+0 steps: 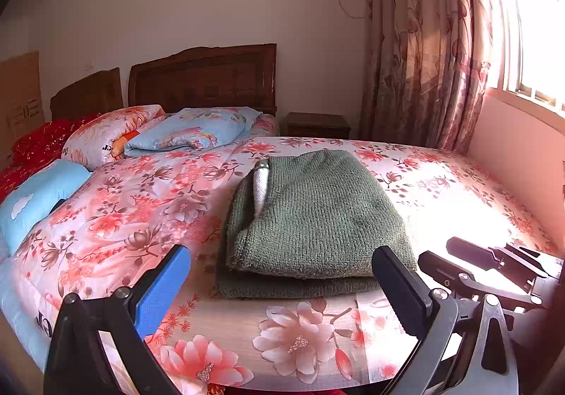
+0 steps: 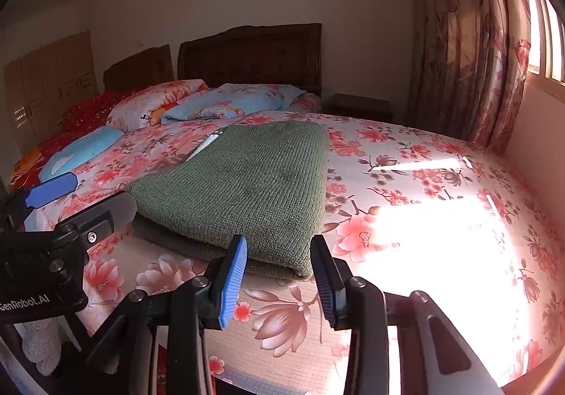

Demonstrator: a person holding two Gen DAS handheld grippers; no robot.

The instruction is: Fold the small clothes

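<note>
A green knitted garment (image 1: 314, 218) lies folded in layers on the floral bedspread (image 1: 141, 204), with a small white and grey piece (image 1: 261, 186) showing at its far left edge. My left gripper (image 1: 282, 285) is open, just in front of the garment's near edge and holding nothing. My right gripper (image 2: 279, 275) is open around the garment's (image 2: 243, 179) near right corner without closing on it. The right gripper also shows in the left wrist view (image 1: 494, 264). The left gripper shows in the right wrist view (image 2: 70, 204).
Pillows (image 1: 190, 130) and a blue cushion (image 1: 35, 197) lie toward the wooden headboard (image 1: 204, 77). A nightstand (image 1: 317, 125) and floral curtain (image 1: 423, 59) stand by the window on the right. Bright sunlight falls on the bedspread's right side (image 2: 441, 246).
</note>
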